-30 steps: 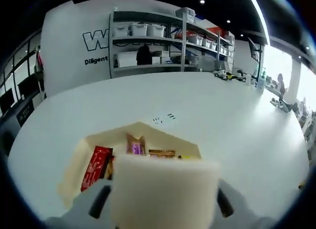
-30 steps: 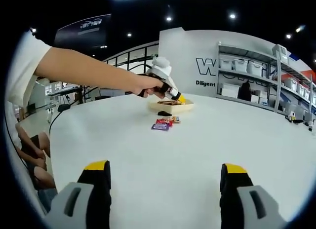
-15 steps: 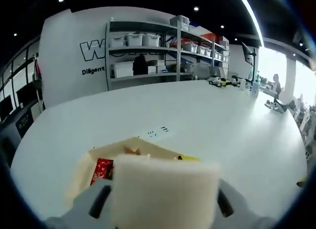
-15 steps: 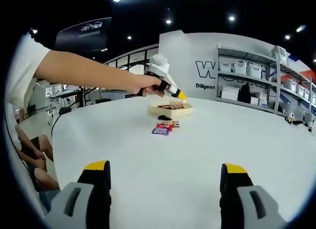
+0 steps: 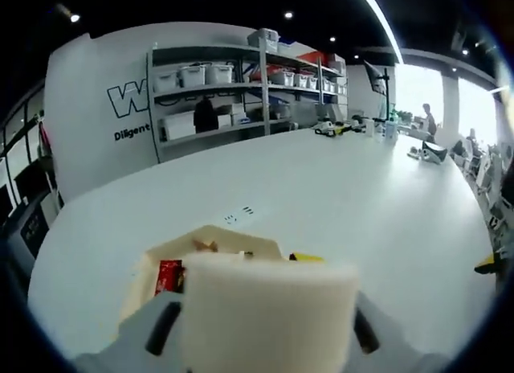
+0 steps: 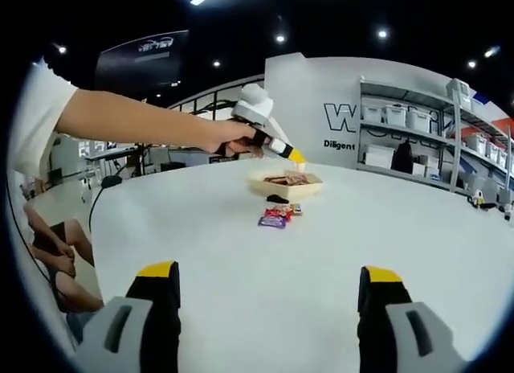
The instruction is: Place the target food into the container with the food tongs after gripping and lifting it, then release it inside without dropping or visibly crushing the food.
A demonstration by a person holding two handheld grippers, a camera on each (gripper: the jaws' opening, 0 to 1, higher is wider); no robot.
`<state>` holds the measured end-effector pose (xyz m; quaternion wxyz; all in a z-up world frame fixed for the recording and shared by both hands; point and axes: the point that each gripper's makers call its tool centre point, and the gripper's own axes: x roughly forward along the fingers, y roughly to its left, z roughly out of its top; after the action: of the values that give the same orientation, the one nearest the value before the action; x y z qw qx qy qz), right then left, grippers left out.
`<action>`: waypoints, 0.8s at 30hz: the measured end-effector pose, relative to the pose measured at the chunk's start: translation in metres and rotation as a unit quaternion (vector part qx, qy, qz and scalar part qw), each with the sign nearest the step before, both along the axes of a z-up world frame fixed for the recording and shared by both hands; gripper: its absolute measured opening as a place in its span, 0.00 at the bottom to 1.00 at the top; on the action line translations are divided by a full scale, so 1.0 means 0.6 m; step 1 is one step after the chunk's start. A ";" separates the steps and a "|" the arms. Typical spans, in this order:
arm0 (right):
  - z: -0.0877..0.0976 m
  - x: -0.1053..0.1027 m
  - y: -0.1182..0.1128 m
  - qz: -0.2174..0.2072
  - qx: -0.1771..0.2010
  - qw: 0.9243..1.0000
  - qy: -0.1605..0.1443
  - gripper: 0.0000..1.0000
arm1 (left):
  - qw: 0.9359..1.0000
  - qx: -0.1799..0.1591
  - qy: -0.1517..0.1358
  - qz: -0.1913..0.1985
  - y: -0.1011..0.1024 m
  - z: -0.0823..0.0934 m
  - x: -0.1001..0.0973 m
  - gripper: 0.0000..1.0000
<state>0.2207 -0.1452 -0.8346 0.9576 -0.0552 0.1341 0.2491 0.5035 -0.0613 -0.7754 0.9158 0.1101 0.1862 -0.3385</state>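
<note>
The container (image 6: 287, 182) on the desk (image 6: 321, 260) holds several packets; a few packets (image 6: 277, 216) remain beside it. The left tool (image 6: 285, 153) hovers above the container, grip indeterminate. The right tool (image 6: 269, 309) is wide open, empty.

A broad white table (image 6: 337, 252) carries a shallow beige container (image 6: 287, 185) of wrapped snacks. Just beside the container lie a dark packet (image 6: 277, 198), a red packet (image 6: 280, 213) and a purple packet (image 6: 271, 222).

Bright ceiling spotlights, fisheye-warped edges.
</note>
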 end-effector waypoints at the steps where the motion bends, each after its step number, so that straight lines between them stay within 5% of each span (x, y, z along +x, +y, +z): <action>1: 0.000 -0.001 0.002 0.001 0.000 1.000 0.000 0.91 | 1.000 -0.001 0.001 -0.002 0.000 0.001 -0.005 0.26; 24: 0.008 -0.010 0.024 0.008 0.009 1.000 -0.002 0.99 | 0.997 -0.010 0.022 -0.070 -0.009 -0.018 -0.127 0.26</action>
<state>0.2148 -0.1307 -0.8297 0.9562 -0.0485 0.1295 0.2578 0.4271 -0.0665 -0.7862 0.8865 0.1066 0.1952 -0.4058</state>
